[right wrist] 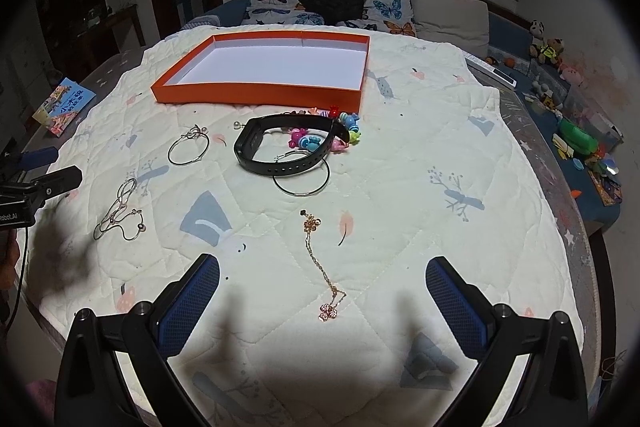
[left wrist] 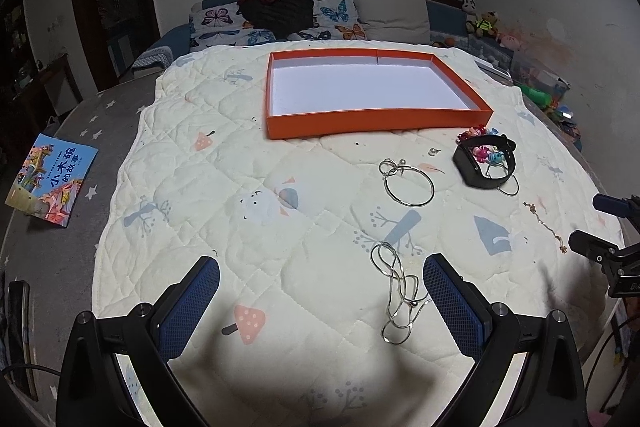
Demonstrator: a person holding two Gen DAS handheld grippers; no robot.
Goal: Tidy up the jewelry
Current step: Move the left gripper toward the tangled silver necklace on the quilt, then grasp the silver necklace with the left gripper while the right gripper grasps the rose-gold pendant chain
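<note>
Fingers wide apart, nothing held, on both: left gripper (left wrist: 321, 301) by silver chain (left wrist: 396, 291), right gripper (right wrist: 323, 301) over gold chain (right wrist: 323, 267); orange tray (left wrist: 376, 122) waits empty for sorting

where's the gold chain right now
The gold chain lies loose on the quilt, between the open fingers of the right hand-held gripper in its view, nearer than the black wristband.

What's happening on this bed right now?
A person holds a two-finger tool in each hand above a quilt strewn with jewelry. Both the left tool and the right tool are open and hold nothing. A silver chain lies in front of the left one, a gold chain in front of the right. The orange box is empty; nothing is sorted yet.
</note>
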